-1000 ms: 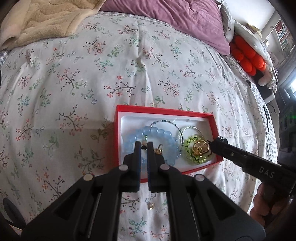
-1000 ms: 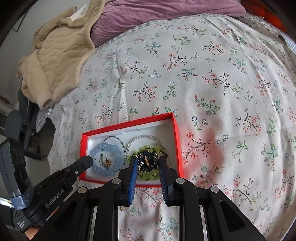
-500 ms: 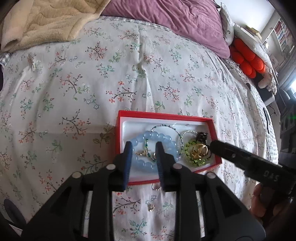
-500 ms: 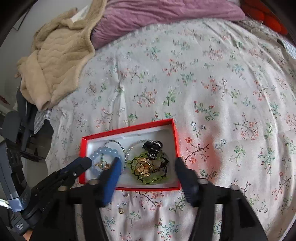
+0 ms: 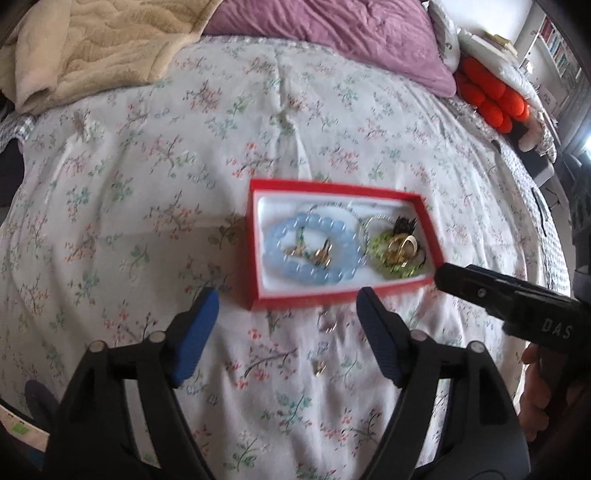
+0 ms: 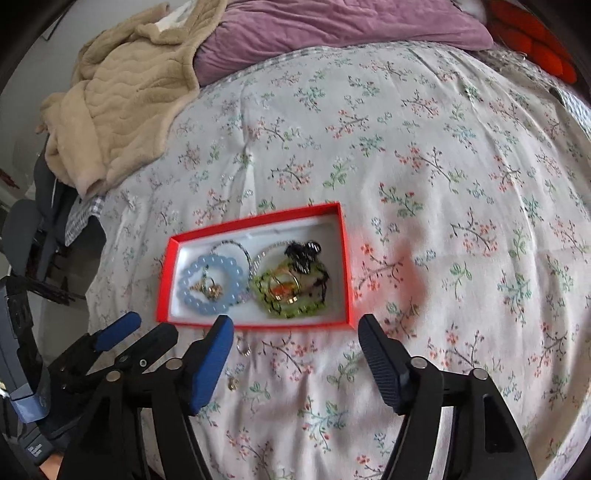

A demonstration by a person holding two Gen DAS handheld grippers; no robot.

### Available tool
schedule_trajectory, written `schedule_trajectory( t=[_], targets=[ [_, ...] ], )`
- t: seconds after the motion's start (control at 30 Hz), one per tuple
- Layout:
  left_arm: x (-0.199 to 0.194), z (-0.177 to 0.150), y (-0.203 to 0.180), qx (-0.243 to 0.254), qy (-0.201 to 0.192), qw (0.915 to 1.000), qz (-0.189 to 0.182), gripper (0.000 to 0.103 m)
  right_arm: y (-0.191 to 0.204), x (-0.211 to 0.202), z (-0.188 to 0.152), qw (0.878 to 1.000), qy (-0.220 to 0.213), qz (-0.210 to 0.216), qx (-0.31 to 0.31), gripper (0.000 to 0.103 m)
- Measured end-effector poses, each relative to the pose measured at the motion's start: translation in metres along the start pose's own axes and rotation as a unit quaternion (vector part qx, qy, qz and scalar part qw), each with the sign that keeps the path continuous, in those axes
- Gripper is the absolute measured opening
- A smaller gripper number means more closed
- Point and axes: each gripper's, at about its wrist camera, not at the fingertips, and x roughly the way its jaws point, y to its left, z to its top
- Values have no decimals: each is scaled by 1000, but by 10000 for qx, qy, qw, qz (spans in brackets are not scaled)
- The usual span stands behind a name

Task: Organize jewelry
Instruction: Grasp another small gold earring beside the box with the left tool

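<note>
A red jewelry box (image 5: 255, 243) (image 6: 343, 258) lies on the floral bedspread. It holds a light blue bead bracelet (image 5: 280, 236) (image 6: 192, 269) with small gold pieces inside, a green bead bracelet (image 5: 376, 243) (image 6: 266, 291) with gold rings on it, thin silver bangles and a black piece (image 6: 303, 253). A silver ring (image 5: 328, 325) (image 6: 243, 349) and a small gold charm (image 5: 319, 367) (image 6: 232, 384) lie on the bedspread just in front of the box. My left gripper (image 5: 286, 332) (image 6: 135, 330) is open and empty, near the box's front edge. My right gripper (image 6: 295, 358) is open and empty too.
A beige fleece blanket (image 5: 96, 48) (image 6: 122, 96) and a purple quilt (image 5: 332, 26) (image 6: 332, 22) lie at the far end of the bed. Red-orange cushions (image 5: 491, 99) sit at the far right. The bed's left edge drops to dark clutter (image 6: 44, 240).
Both grippers have opened wide and drawn back from the box. The left one let go of a gold piece inside the blue bracelet; the right one let go of the black piece by the green bracelet.
</note>
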Motion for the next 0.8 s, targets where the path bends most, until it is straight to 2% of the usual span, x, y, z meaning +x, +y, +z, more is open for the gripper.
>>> schedule_trajectory(
  t=[0.2, 0.47, 0.53, 0.7, 0.8],
  targets=[
    [11, -21, 3, -65, 402, 9991, 117, 81, -3, 6, -14, 9996, 214, -200, -6, 76],
    [19, -43, -4, -7, 782, 9963, -360, 80, -24, 17, -29, 9974, 555, -171, 424, 77],
    [21, -46, -7, 15, 825, 9959, -373, 75, -25, 16, -31, 9975, 558, -197, 398, 77],
    [30, -52, -18, 143, 986, 9943, -384, 47, -25, 15, -35, 9974, 579, -183, 401, 77],
    [36, -54, -24, 215, 1044, 9936, -375, 35, -27, 16, -35, 9971, 608, -206, 400, 77]
  ],
)
